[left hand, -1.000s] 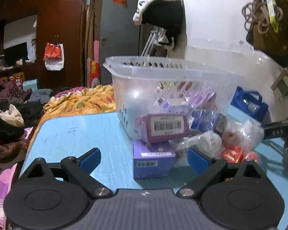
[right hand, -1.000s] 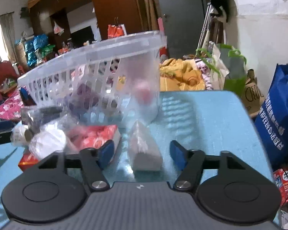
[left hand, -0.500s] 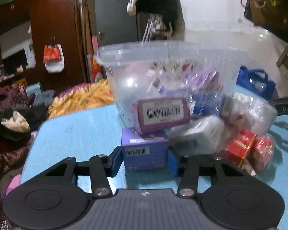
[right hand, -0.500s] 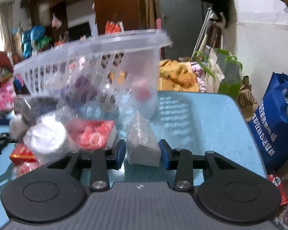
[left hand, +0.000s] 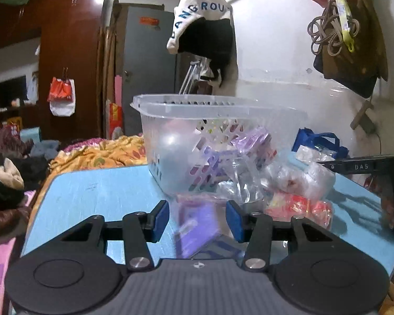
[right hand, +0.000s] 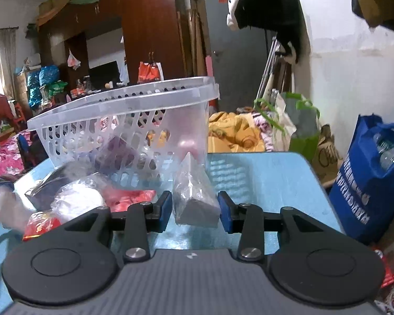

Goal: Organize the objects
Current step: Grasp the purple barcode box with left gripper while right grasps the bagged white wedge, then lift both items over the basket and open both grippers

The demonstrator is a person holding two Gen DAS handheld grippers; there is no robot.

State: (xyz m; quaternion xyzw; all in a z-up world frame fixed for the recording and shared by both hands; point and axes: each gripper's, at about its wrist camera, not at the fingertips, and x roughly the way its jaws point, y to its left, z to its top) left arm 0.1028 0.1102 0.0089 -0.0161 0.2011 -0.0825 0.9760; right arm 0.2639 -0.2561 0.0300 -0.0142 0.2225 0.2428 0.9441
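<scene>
My left gripper (left hand: 197,219) is shut on a purple box (left hand: 197,229), which hangs tilted and blurred between the blue pads, just above the blue table (left hand: 92,191). My right gripper (right hand: 195,208) is shut on a grey wedge-shaped packet in clear plastic (right hand: 194,197), close to the corner of the clear plastic basket (right hand: 118,105). That basket (left hand: 218,110) stands straight ahead in the left wrist view and holds purple and pink items. A pile of plastic-wrapped packets (left hand: 296,178), with red ones (left hand: 296,207) among them, lies beside the basket.
The right hand-held gripper's black body (left hand: 359,166) reaches in over the table's right side. A blue bag (right hand: 367,183) and a green bag (right hand: 299,131) stand past the table's right edge. A bed with a yellow blanket (left hand: 99,155) lies behind the table.
Both grippers went from open to shut, the left on the purple box, the right on the grey packet. The purple box has come away from the basket and tilted; the barcoded pink box has slid off it.
</scene>
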